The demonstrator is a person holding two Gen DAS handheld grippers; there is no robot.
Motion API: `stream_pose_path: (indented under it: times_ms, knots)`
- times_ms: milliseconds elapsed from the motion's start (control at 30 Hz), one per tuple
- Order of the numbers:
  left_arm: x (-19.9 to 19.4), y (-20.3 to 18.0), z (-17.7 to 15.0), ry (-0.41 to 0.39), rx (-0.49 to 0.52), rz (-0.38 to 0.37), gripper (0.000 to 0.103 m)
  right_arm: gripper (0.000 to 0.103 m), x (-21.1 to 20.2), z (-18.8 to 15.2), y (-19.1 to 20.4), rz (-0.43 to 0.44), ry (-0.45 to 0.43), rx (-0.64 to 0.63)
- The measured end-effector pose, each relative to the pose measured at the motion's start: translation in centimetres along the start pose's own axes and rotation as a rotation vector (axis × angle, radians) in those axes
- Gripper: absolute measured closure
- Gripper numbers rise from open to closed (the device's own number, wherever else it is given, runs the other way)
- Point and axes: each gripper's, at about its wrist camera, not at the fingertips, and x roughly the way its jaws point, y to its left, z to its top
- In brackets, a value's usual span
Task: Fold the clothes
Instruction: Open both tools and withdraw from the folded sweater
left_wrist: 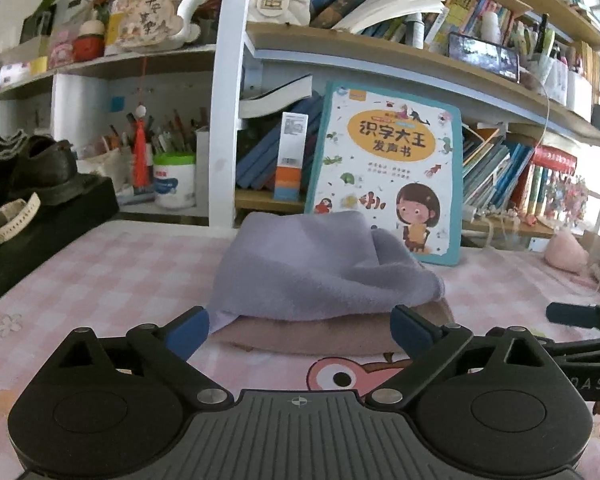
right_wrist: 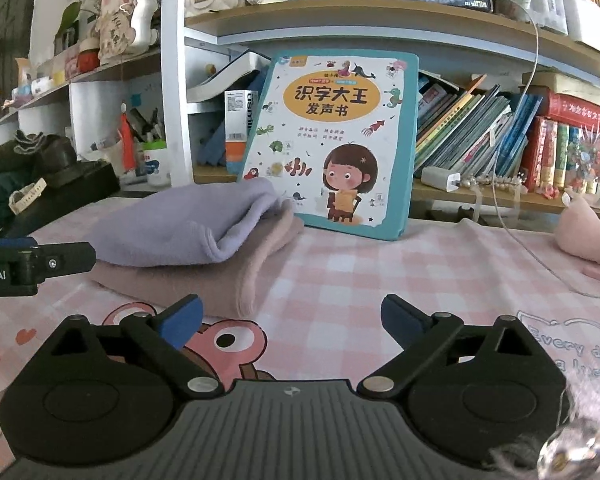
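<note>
A folded lilac cloth (left_wrist: pixel 316 264) lies on top of a folded dusty-pink cloth (left_wrist: pixel 332 332) on the pink checked tablecloth (left_wrist: pixel 112 272). My left gripper (left_wrist: pixel 300 330) is open just in front of this stack, its blue pads apart and holding nothing. In the right wrist view the same lilac cloth (right_wrist: pixel 188 224) and pink cloth (right_wrist: pixel 236 276) sit up and to the left. My right gripper (right_wrist: pixel 292 322) is open over bare tablecloth (right_wrist: pixel 360 272), to the right of the stack, with nothing between its pads. The left gripper's finger (right_wrist: pixel 40 260) shows at the left edge there.
A children's picture book (left_wrist: pixel 388 176) leans against the bookshelf (left_wrist: pixel 420 60) right behind the stack. A black box with shoes and a watch strap (left_wrist: pixel 40 200) stands at the left. A pink plush toy (right_wrist: pixel 588 232) and a white cable (right_wrist: pixel 540 256) lie at the right.
</note>
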Motion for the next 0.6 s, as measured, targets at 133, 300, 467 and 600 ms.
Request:
stream_pose_path:
  times_ms: [133, 300, 467, 600]
  knots:
    - [0.0, -0.2, -0.3, -0.005, 0.013, 0.007, 0.004, 0.005, -0.1, 0.0, 0.3, -0.007, -0.013, -0.015]
    - [0.1, -0.2, -1.0, 0.003, 0.015, 0.011, 0.004, 0.001, -0.1, 0.0, 0.5, -0.019, -0.015, -0.026]
    - [0.0, 0.0, -1.4, 0.009, 0.008, 0.002, 0.004, 0.0, -0.1, 0.0, 0.6, -0.031, -0.012, -0.031]
    - [-0.4, -0.3, -1.6, 0.022, 0.035, 0.009, 0.004, 0.0, 0.0, -0.2, 1.1, -0.028, 0.026, -0.049]
